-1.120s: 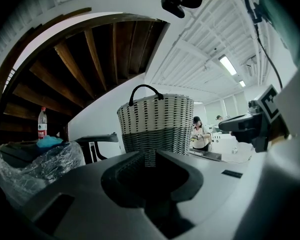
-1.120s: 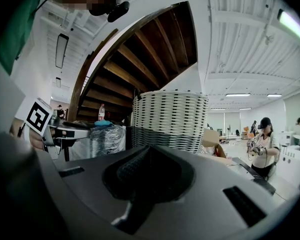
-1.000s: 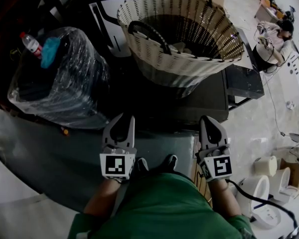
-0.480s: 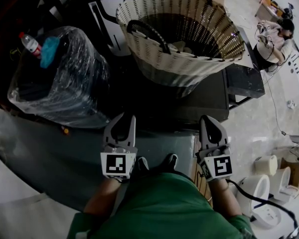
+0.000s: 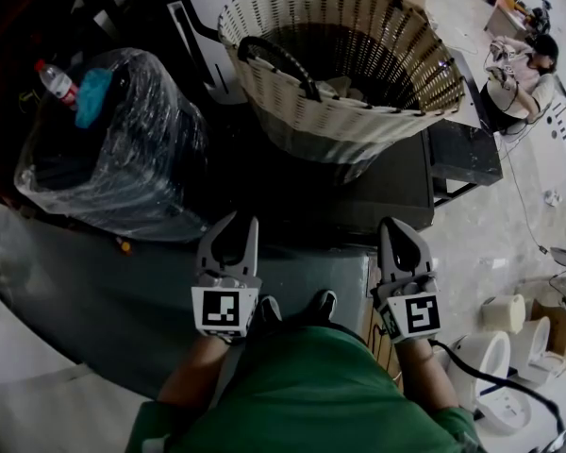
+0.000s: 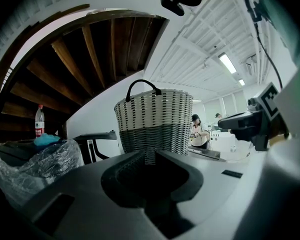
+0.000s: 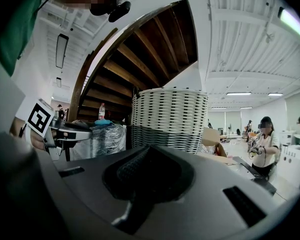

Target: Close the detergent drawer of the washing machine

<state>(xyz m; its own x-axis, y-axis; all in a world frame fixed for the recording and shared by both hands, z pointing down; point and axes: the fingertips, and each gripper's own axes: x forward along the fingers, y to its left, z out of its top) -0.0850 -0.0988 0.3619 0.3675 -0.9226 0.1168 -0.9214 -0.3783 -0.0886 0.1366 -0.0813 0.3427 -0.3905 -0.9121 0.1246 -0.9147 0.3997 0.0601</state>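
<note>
My left gripper [image 5: 234, 225] and right gripper [image 5: 397, 230] are held side by side close to my body, both pointing away over a dark flat-topped unit [image 5: 396, 192]. Each is shut with nothing between its jaws. In the left gripper view the left gripper [image 6: 149, 157] has its jaws pressed together, aimed at a white-and-black woven basket [image 6: 153, 119]. The right gripper [image 7: 140, 160] looks the same in its own view. No detergent drawer shows in any view, and I cannot tell whether the dark unit is the washing machine.
The woven basket [image 5: 344, 64] with black handles stands on the dark unit. To the left is a plastic-wrapped bin [image 5: 113, 149] with a bottle [image 5: 55, 81] and a blue cloth on it. White tubs [image 5: 505, 347] and a cable lie on the floor at right. A person [image 5: 519, 64] sits far right.
</note>
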